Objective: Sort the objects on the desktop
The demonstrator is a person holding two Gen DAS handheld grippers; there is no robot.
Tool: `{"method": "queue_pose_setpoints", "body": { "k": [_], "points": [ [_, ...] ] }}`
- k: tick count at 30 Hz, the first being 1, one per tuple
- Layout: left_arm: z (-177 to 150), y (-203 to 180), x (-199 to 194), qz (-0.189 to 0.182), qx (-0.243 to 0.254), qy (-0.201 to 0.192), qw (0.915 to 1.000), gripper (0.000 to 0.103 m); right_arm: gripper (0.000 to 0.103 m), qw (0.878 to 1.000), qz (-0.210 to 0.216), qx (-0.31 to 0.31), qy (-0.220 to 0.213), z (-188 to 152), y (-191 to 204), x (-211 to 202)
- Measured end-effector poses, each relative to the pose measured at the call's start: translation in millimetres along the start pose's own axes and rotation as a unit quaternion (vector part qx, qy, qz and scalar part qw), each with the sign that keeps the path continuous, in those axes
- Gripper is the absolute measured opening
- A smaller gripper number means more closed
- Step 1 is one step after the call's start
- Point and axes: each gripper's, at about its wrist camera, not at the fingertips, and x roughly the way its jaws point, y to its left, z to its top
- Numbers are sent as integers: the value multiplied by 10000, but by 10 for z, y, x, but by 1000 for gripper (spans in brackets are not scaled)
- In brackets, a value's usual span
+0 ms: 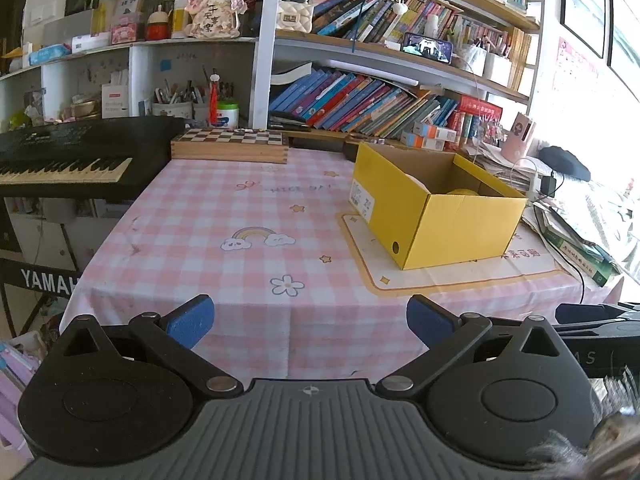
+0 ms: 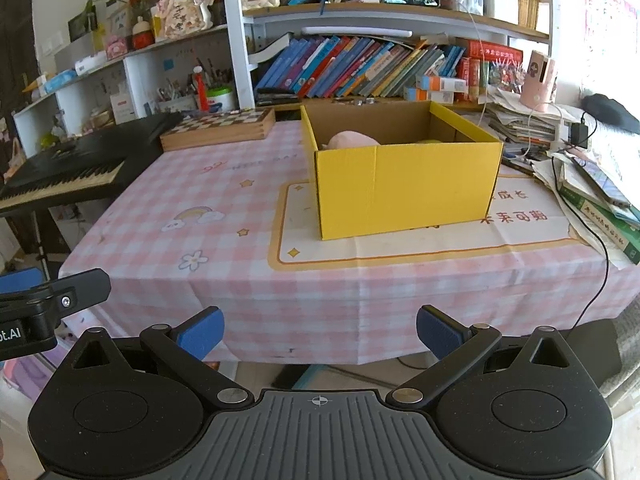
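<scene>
Nearest the lens: left hand-held gripper (image 1: 310,322), blue foam-faced pads spread wide on black linkage arms, nothing between them; held back at the near edge of the bench (image 1: 208,216), apparently clear of any object. Right hand-held gripper (image 2: 320,332) likewise spread and empty, poised before the overhanging cloth edge; left unit visible at its side.

Beyond: yellow corrugated cardboard box (image 2: 404,188), open-topped, rectangular, seated on a cream mat panel with an orange border (image 2: 400,250), probably as the collecting container for the sort. Inside, a soft, rounded pink item (image 2: 350,140) against the left wall and a yellow-green rounded item (image 1: 462,191) toward the far right, both mostly hidden by the walls; exact identity not determinable. Round finger hole and printed label on the box's walls in the left view.

Bench surface: pink-and-white gingham cloth, smooth, creased along fold lines, printed with rainbow, stars and flower. No loose object visible on the open cloth, hence sorting judged near complete or complete. Wooden chessboard case (image 1: 230,144) at the far edge; black Yamaha keyboard (image 1: 64,160) to the left; stacked papers and books (image 2: 592,196) at the right edge.
</scene>
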Motion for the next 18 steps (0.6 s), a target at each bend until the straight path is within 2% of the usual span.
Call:
{"method": "queue_pose_setpoints", "body": {
  "k": [18],
  "points": [
    [-9,16,41,-33,0,72,10000,103,103,10000,14,-17,30,1,17,16]
  ]
}}
